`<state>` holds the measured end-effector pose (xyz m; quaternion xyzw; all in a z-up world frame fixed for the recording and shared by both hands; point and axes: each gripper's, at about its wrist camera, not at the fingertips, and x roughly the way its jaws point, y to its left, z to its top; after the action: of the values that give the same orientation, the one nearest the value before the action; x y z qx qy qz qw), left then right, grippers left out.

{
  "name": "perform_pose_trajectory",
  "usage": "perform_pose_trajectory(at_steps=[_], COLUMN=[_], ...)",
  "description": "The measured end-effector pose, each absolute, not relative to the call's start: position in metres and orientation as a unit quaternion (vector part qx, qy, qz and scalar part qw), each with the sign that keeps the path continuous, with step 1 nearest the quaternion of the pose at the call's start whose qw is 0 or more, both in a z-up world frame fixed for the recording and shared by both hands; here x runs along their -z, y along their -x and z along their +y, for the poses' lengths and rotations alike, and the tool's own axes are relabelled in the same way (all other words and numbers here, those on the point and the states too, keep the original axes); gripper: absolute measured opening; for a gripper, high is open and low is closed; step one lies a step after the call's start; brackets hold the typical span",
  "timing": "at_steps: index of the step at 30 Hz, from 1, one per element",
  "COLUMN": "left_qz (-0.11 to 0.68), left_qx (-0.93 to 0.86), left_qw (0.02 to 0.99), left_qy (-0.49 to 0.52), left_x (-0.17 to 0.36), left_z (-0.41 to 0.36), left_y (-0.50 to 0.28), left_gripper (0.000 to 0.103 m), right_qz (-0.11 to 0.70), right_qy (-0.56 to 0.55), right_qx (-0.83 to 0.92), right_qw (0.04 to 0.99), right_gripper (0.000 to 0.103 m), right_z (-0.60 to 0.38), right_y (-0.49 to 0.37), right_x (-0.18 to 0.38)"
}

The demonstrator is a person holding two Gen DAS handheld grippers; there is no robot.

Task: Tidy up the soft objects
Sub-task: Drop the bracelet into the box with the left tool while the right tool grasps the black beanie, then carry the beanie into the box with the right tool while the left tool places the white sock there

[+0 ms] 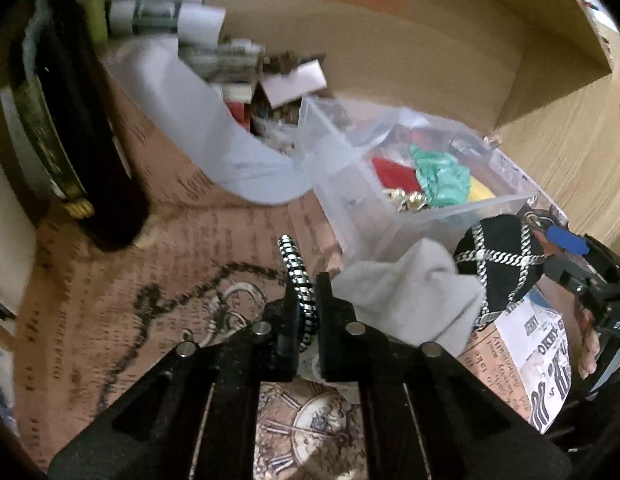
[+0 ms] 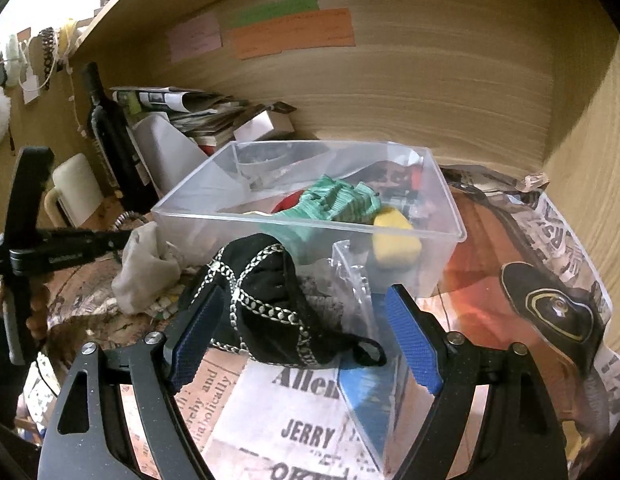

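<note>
A clear plastic bin [image 2: 445, 236] stands on the shelf and holds a green cloth [image 2: 333, 200], a yellow sponge [image 2: 395, 240] and a red item; it also shows in the left wrist view [image 1: 349, 200]. A black pouch with silver chain [image 2: 266, 304] lies in front of the bin, between the wide-open fingers of my right gripper [image 2: 306, 328], draped against the left finger. My left gripper [image 1: 308, 296] is shut on a black-and-white braided band [image 1: 296, 272]. A grey cloth [image 1: 409, 296] lies just right of it, next to the pouch [image 1: 497, 260].
A dark bottle [image 1: 70, 128] stands at the left, with stacked papers and boxes [image 1: 214, 52] behind it. A clear lid [image 2: 361, 320] leans in front of the bin. Wooden walls close the back and right. Printed paper [image 2: 302, 420] covers the shelf floor.
</note>
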<state>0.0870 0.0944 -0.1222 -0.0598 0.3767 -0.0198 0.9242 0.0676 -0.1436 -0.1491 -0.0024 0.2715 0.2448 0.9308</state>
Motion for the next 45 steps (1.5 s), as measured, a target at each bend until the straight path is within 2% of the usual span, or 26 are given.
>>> perform_pose_trajectory(at_steps=[7,13,20,25,31,34,36,38,42,45], left_qz=[0.337,0.317,0.346,0.387,0.396,0.383,0.368,0.352,0.347,0.349], left_qx=[0.023,0.057,0.085,0.087,0.083,0.083,0.080,0.074,0.070,0.061], left_qw=[0.941,0.947,0.935,0.918,0.914,0.920,0.926,0.933,0.935,0.935], left_qy=[0.024,0.012,-0.001,-0.012,-0.024,-0.023,-0.021,-0.022,-0.021,-0.020], left_x=[0.080,0.056,0.062,0.081,0.087,0.079,0.073,0.067,0.065,0.070], left_z=[0.086,0.063,0.036,0.027,0.020,0.022,0.024,0.027,0.035,0.042], left_y=[-0.080,-0.104,-0.154,-0.181,-0.183,-0.171,-0.159,-0.145,-0.124,-0.110], left_gripper=[0.006,0.006,0.006,0.006,0.016,0.029,0.051,0.059,0.067,0.072], right_qz=[0.269,0.265,0.266,0.272,0.284,0.284,0.287,0.285,0.278,0.268], right_qy=[-0.002,-0.006,-0.011,-0.010,-0.006,-0.004,-0.002,0.000,-0.001,0.005], right_qx=[-0.252,-0.261,-0.272,-0.280,-0.289,-0.290,-0.291,-0.288,-0.295,-0.295], right_qw=[0.930,0.928,0.925,0.921,0.914,0.914,0.913,0.914,0.914,0.917], right_gripper=[0.081,0.081,0.080,0.073,0.062,0.055,0.045,0.039,0.025,0.020], right_z=[-0.141,-0.139,-0.134,-0.129,-0.124,-0.123,-0.122,-0.122,-0.123,-0.122], right_y=[-0.067,-0.068,-0.072,-0.075,-0.080,-0.080,-0.081,-0.079,-0.072,-0.064], right_x=[0.149,0.148,0.150,0.153,0.159,0.159,0.160,0.159,0.156,0.152])
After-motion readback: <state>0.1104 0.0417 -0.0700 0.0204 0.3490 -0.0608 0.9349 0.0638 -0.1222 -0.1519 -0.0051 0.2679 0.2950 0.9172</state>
